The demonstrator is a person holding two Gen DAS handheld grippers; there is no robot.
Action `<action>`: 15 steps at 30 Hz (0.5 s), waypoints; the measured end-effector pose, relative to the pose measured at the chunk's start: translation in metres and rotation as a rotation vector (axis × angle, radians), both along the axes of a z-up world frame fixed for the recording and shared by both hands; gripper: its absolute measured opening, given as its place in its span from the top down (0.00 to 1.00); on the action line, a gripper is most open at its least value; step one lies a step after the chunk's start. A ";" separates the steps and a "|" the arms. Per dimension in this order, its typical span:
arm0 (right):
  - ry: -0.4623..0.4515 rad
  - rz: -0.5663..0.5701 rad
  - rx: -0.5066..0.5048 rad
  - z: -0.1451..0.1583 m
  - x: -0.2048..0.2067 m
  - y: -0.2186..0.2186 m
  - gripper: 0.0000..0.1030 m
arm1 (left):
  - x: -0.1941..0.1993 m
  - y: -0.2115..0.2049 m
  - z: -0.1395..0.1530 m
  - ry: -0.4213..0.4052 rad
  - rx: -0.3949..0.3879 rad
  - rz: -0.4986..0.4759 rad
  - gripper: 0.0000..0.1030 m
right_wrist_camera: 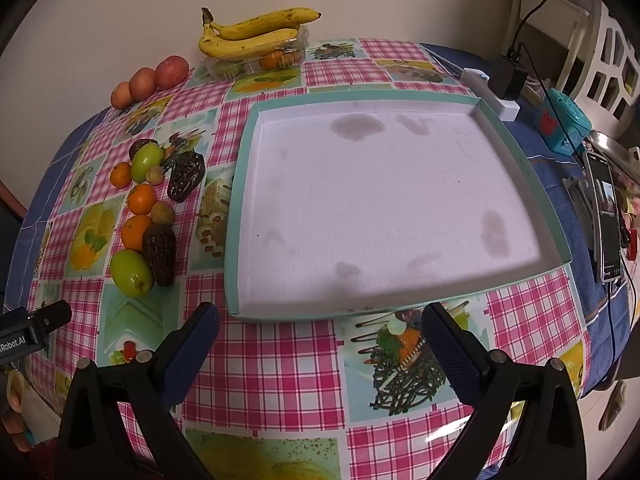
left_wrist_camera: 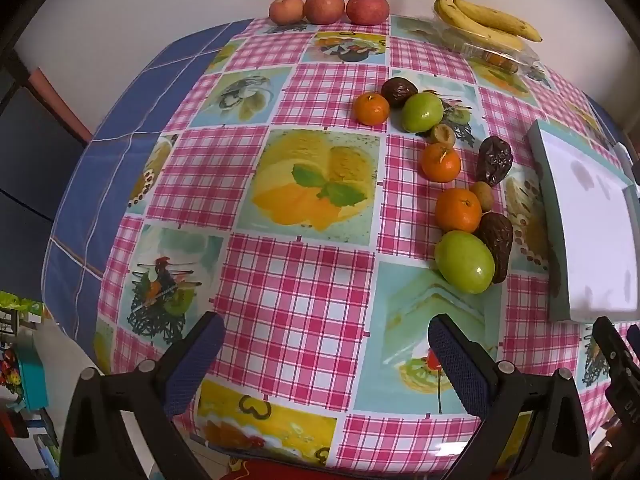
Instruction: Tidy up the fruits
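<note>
Fruits: loose heap on the tabletop (left_wrist_camera: 280, 280), just left of the tray (right_wrist_camera: 240, 208), none yet inside it.

- Left fingers (left_wrist_camera: 192, 364): spread wide, nothing between them, poised above bare cloth short of the heap; likely readied for a first pick.
- Right fingers (right_wrist_camera: 456, 356): spread wide, empty, poised before the tray's near rim.
- Nearest fruit: green fruit (left_wrist_camera: 464, 262) touching a dark wrinkled fruit (left_wrist_camera: 498, 246); an orange (left_wrist_camera: 458, 210) just behind.
- Tray: empty, stained; presumably the sorting place.
- Apples (left_wrist_camera: 326, 6): a row of three at the far edge, by the wall.
- Bananas (right_wrist_camera: 252, 34): resting on a clear box, far edge.
</note>
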State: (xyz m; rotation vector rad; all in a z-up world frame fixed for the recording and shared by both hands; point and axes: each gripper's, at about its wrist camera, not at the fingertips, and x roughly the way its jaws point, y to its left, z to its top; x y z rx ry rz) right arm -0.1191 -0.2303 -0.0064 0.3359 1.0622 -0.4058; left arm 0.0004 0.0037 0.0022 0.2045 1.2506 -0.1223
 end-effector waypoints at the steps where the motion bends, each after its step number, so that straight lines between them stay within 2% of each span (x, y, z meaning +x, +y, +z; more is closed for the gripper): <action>1: 0.000 0.000 0.001 0.000 0.000 -0.001 0.02 | 0.000 0.000 0.000 -0.001 0.000 0.001 0.00; 15: 0.003 0.006 0.000 0.000 0.002 0.001 0.02 | 0.001 -0.001 0.001 -0.004 -0.003 0.012 0.00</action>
